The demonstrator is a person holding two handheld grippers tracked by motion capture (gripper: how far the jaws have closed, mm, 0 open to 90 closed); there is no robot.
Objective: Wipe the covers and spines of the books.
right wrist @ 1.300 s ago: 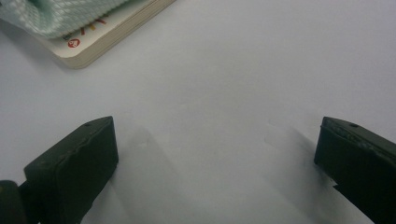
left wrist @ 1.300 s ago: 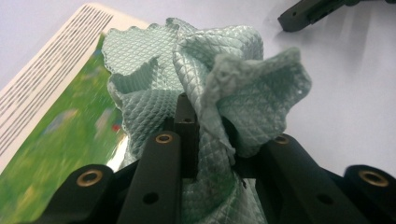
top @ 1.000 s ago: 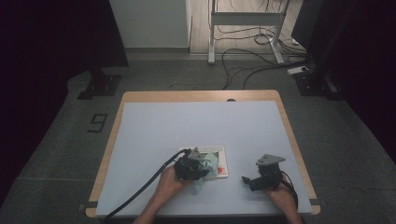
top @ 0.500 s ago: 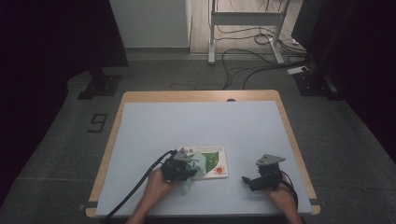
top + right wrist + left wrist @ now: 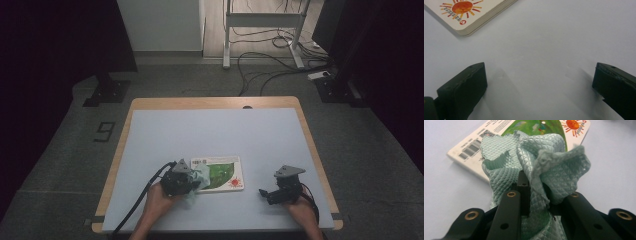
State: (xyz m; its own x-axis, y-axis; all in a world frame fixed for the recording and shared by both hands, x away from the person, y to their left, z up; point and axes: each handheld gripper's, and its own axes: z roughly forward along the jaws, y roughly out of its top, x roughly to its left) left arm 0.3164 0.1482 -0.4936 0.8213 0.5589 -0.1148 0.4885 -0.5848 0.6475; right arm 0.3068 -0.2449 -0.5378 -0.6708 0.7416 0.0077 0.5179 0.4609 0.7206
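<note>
so, scene: a pale blue-grey tabletop [image 5: 210,132] with a wooden edge, seen from above, the person's forearms coming in from the bottom.
left gripper: the left gripper [image 5: 196,183] sits near the front of the tabletop, at the left end of the book; its fingers [image 5: 524,182] are clamped tight on a bunched cloth.
cloth: a crumpled mint-green cloth with a quilted diamond texture [image 5: 544,162] bulges up between and above the left fingers; in the high view it [image 5: 202,176] lies over the left end of the book.
book: a thin flat board book with a green cover, a red-orange sun and a white barcode strip [image 5: 222,172] lies flat on the tabletop, between the two grippers; the cloth touches its left end.
right gripper: the right gripper [image 5: 270,192] rests near the front right of the tabletop, apart from the book's right end; its fingers [image 5: 466,85] stand wide apart with bare tabletop between them.
right gripper view: the book's sun corner [image 5: 464,10] lies ahead, to the upper left, not touching the fingers.
</note>
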